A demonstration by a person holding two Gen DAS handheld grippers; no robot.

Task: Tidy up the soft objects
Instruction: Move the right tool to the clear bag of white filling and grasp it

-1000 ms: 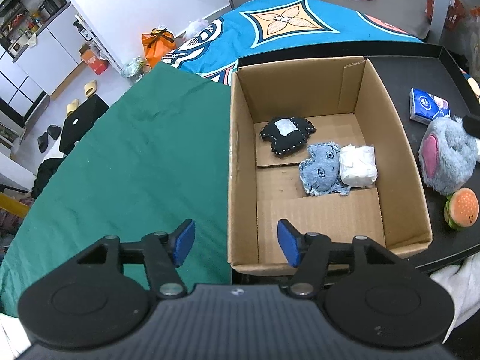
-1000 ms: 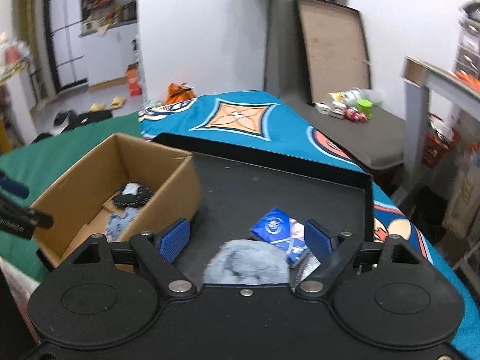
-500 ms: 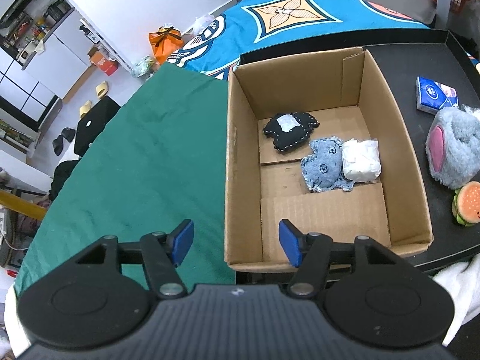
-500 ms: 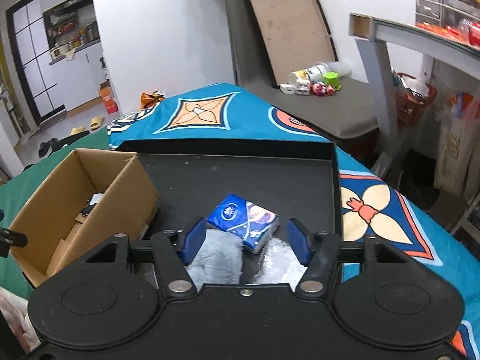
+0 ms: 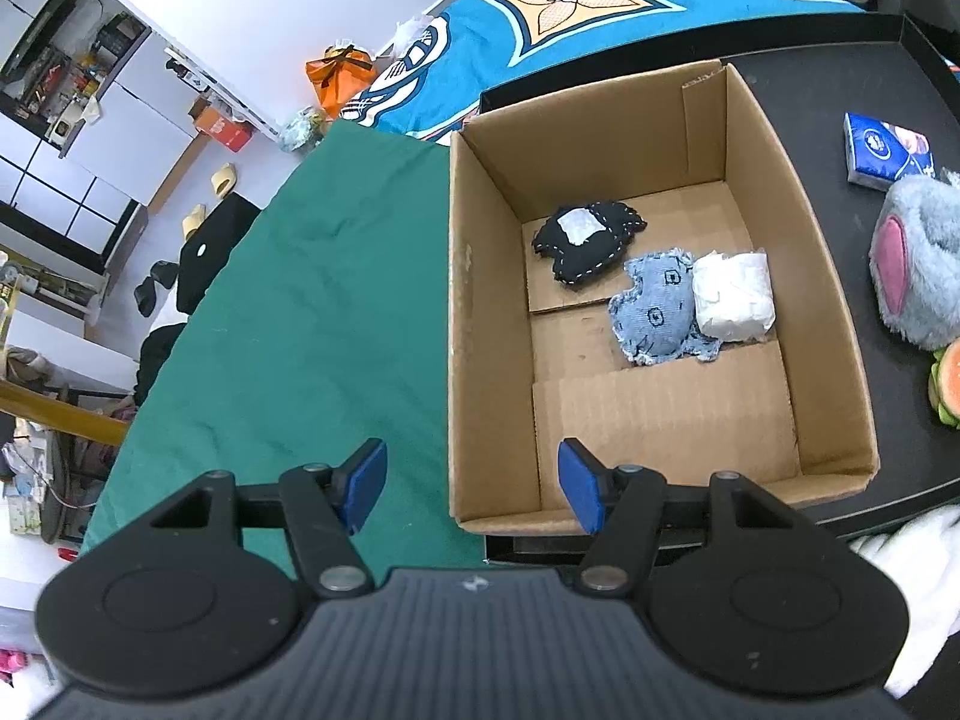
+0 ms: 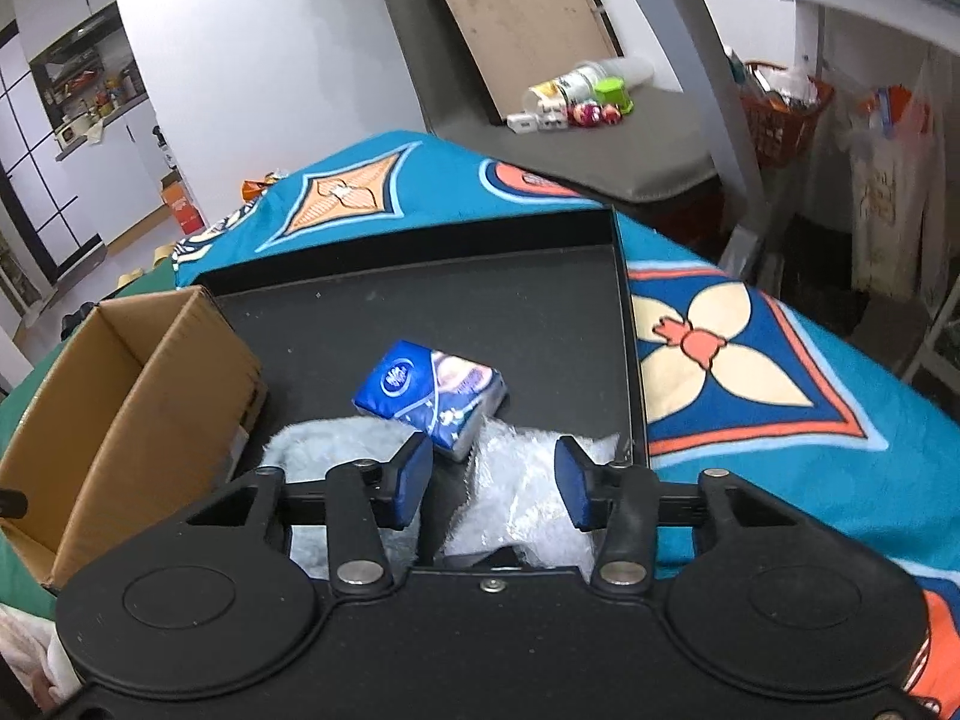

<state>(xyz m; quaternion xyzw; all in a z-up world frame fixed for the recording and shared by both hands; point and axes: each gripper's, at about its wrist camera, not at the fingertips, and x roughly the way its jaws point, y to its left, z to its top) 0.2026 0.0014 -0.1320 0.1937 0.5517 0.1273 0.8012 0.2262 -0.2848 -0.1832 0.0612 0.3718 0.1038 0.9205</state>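
An open cardboard box (image 5: pixel 474 300) stands on a black tray (image 6: pixel 450 294). In it lie a black pillow (image 5: pixel 585 243), a denim pillow (image 5: pixel 657 315) and a white packet (image 5: pixel 732 294). My left gripper (image 5: pixel 471 492) is open and empty, over the box's near left corner. On the tray beside the box lie a blue tissue pack (image 6: pixel 429 390), a grey plush (image 5: pixel 918 264), a burger toy (image 5: pixel 948 384) and a clear bubbly bag (image 6: pixel 522 480). My right gripper (image 6: pixel 492 480) is open, just above the bag, with the tissue pack just beyond its left finger.
A green cloth (image 5: pixel 300 312) covers the surface left of the box. A blue patterned blanket (image 6: pixel 750 360) lies right of and behind the tray. The tray has a raised rim (image 6: pixel 627 324). A grey bench with small items (image 6: pixel 576 108) stands further back.
My right gripper has swung right and down, from over the grey plush to over the bubbly bag, and its jaws have narrowed. My left gripper has risen slightly above the box.
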